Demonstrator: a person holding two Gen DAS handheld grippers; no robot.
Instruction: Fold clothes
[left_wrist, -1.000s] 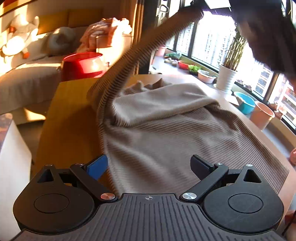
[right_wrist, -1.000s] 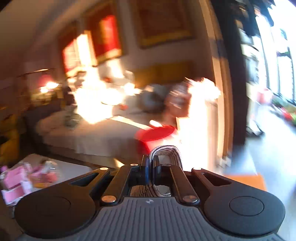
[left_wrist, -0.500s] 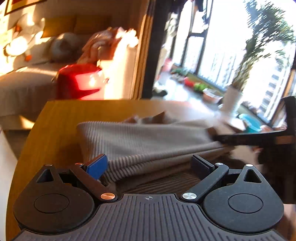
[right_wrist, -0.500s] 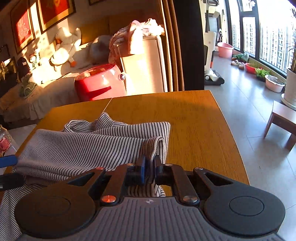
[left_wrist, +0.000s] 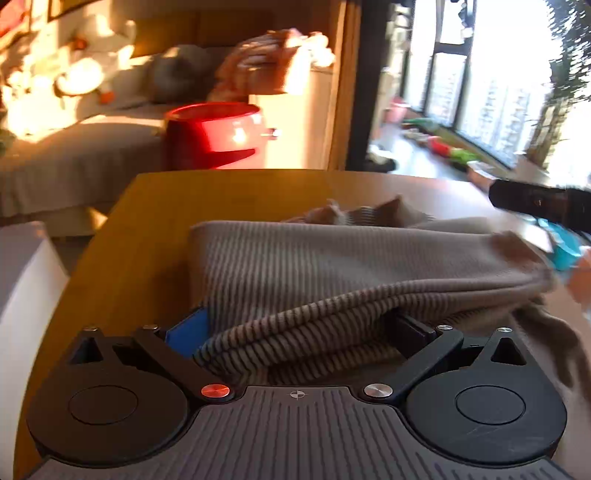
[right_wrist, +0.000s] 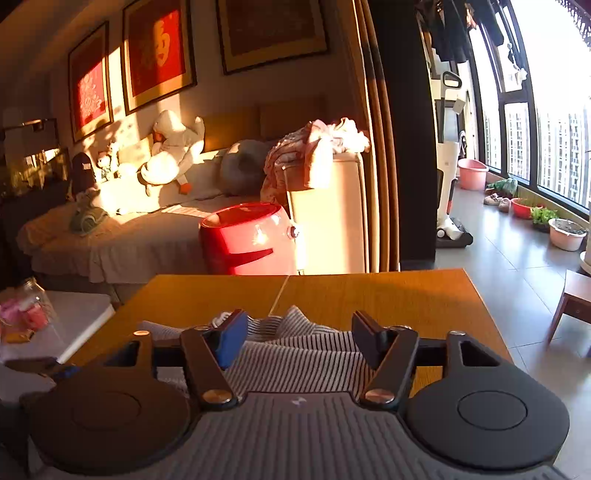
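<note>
In the left wrist view, our left gripper (left_wrist: 295, 325) is spread wide, straddling the folded edge of the striped garment (left_wrist: 351, 266) on the bench (left_wrist: 110, 258), seemingly to steady it. In the right wrist view, our right gripper (right_wrist: 295, 336) hangs released above the garment (right_wrist: 295, 362), its collar toward 12 o'clock.

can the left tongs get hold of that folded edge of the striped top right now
Probably yes. The left tongs are open, and the folded edge of the striped top already lies between the fingers with nothing in the way.
</note>
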